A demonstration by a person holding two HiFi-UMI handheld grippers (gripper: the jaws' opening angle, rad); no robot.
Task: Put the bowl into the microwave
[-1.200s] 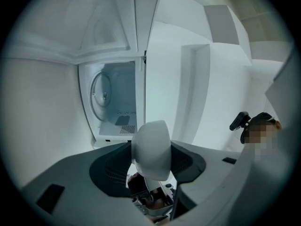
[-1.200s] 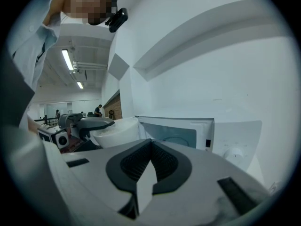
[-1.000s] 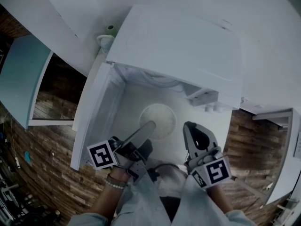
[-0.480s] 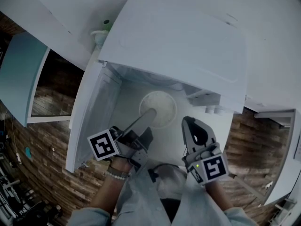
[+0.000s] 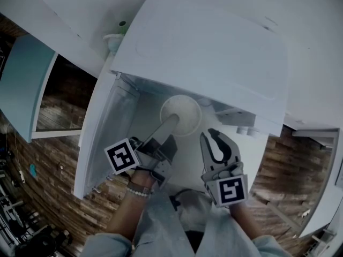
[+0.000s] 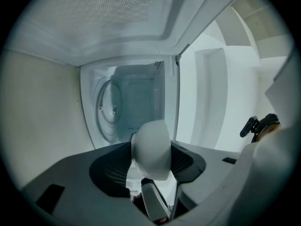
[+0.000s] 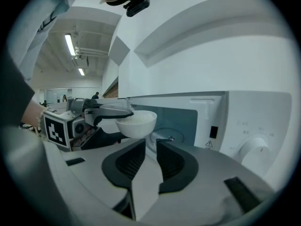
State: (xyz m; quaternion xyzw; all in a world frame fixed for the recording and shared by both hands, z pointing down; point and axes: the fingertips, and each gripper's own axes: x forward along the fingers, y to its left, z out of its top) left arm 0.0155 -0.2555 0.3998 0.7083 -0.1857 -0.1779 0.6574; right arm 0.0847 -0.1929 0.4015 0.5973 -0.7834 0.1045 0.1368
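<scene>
My left gripper [image 5: 172,123] is shut on the rim of a white bowl [image 5: 181,115] and holds it at the mouth of the open white microwave [image 5: 203,52]. In the left gripper view the bowl [image 6: 151,142] sits between the jaws, with the glass turntable [image 6: 109,109] in the cavity behind it. The right gripper view has the bowl [image 7: 136,122] hanging level in front of the cavity [image 7: 181,121]. My right gripper [image 5: 208,136] hovers just right of the bowl; its jaws are opening a little and hold nothing.
The microwave door [image 5: 104,138] swings out to the left. A control knob [image 7: 253,149] sits on the panel right of the cavity. A small green-topped object [image 5: 120,25] stands behind the microwave. A teal cabinet door [image 5: 24,84] hangs open at far left.
The left gripper has carried the bowl forward toward the microwave's opening. The right gripper has shifted forward and left, and its jaws have parted slightly.
</scene>
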